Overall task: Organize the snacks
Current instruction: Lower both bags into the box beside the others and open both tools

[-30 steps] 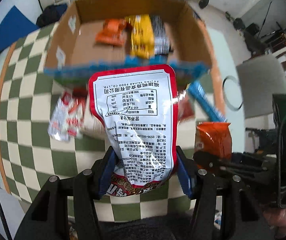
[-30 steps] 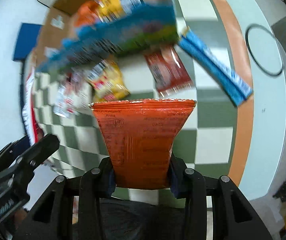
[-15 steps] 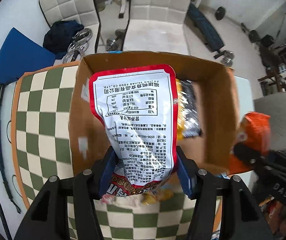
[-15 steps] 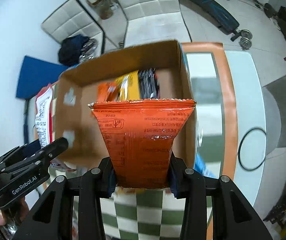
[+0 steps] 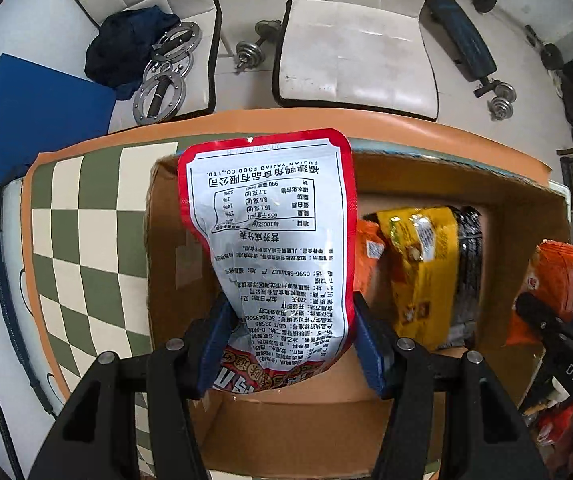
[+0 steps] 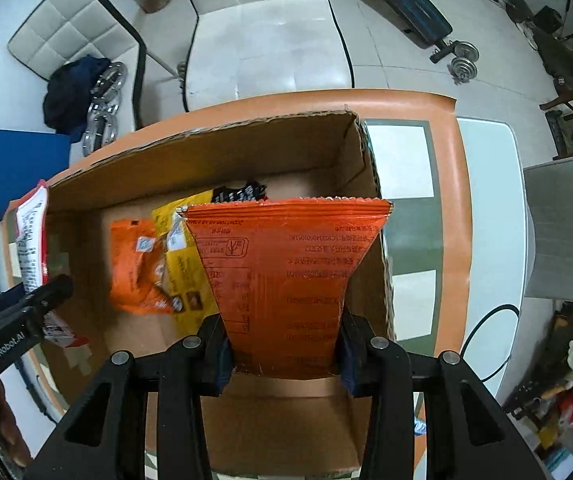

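Observation:
My left gripper (image 5: pixel 290 344) is shut on a red-and-white snack bag (image 5: pixel 274 236) and holds it over the left part of an open cardboard box (image 5: pixel 306 432). My right gripper (image 6: pixel 284 350) is shut on an orange snack bag (image 6: pixel 286 280) over the right part of the same box (image 6: pixel 214 160). Inside the box lie a yellow packet (image 5: pixel 422 272), an orange packet (image 6: pixel 136 268) and a black packet (image 5: pixel 468 264). The right gripper with its orange bag shows in the left wrist view (image 5: pixel 554 280). The left gripper and its bag show in the right wrist view (image 6: pixel 30 248).
The box stands on a green-and-cream checkered cloth (image 5: pixel 82 248) with an orange border on a table. Two white padded chairs (image 5: pixel 350 40) stand beyond the table's far edge. A blue mat (image 5: pixel 34 120), metal rings and dumbbells lie on the floor. A grey chair (image 6: pixel 562 232) is at the right.
Both grippers have moved forward and tipped down over the box with their bags. The loose snacks on the cloth in front of the box have passed out of view.

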`<action>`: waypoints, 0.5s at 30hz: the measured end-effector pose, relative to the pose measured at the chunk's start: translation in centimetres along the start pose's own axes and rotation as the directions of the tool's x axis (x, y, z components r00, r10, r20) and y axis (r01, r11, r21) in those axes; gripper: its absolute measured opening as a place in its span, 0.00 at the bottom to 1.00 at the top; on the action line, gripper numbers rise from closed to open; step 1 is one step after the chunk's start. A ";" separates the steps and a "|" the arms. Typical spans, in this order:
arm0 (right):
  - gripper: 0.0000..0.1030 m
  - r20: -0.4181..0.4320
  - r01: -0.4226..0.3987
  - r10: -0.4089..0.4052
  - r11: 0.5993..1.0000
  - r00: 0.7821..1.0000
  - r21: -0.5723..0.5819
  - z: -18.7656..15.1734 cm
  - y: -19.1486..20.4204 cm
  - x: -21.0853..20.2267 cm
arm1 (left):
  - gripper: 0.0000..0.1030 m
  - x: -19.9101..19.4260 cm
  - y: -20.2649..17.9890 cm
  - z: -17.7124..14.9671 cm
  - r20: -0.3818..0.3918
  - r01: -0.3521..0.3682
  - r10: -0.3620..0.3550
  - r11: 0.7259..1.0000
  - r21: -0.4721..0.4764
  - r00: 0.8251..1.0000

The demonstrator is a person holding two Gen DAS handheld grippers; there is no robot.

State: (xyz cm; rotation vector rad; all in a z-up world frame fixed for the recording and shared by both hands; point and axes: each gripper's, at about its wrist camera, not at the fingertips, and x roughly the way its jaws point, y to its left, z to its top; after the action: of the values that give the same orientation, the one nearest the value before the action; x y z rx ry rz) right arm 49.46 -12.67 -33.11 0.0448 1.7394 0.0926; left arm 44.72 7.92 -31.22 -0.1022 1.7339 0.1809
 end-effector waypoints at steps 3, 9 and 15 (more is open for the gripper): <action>0.43 -0.007 0.015 -0.015 1.000 1.000 0.003 0.6 0.1 0.7 | 0.53 0.5 -0.2 0.4 -0.012 0.001 -0.001 1.000 0.005 1.000; 0.44 -0.006 0.044 -0.044 0.999 0.999 0.019 1.6 -0.1 1.1 | 0.53 1.0 -0.2 1.2 -0.034 0.017 -0.017 1.000 0.005 0.999; 0.73 -0.004 0.055 -0.055 0.998 0.998 0.022 2.1 0.0 0.5 | 0.82 -0.3 0.2 1.7 0.012 0.037 -0.037 0.999 -0.011 0.999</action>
State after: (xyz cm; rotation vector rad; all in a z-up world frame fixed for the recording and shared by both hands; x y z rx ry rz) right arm 51.45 -12.59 -34.00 0.0125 1.7434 0.0331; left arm 46.36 8.45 -31.14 -0.1410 1.7184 0.1634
